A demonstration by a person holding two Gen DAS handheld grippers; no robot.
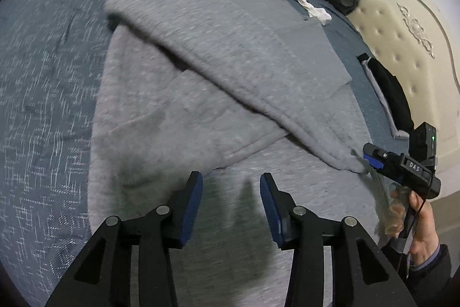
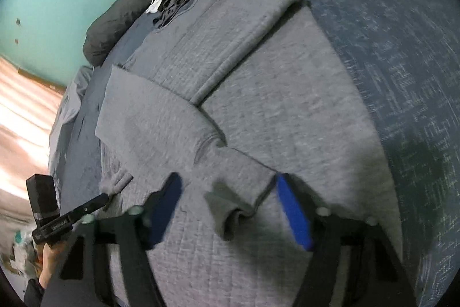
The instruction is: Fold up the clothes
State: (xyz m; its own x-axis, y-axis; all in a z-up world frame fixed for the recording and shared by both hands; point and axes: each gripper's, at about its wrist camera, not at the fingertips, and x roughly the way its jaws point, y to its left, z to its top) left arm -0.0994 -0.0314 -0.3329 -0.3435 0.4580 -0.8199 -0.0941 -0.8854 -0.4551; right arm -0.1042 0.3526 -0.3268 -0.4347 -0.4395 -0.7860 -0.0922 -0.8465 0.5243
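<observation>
Left wrist view: the left gripper [image 1: 231, 183] hangs part open and empty over the grey sweatshirt [image 1: 201, 71], which fills the frame's middle on the blue bed [image 1: 43, 76]. One sleeve [image 1: 230, 82] runs diagonally from upper left to lower right, ending at the right gripper [image 1: 369, 160].

Right wrist view: the right gripper [image 2: 228, 189] straddles the cuff [image 2: 238, 192] at bottom centre (pads apart, not pinching), so it's nearer; the sleeve [image 2: 149, 117] stretches away towards the upper left.

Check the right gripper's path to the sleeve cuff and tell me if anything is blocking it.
Nothing visible blocks it. The right gripper is open, with the sleeve cuff of the grey sweatshirt lying directly between its fingers, pads not yet pressing. The left gripper hovers open over the sweatshirt, off to one side.
</observation>
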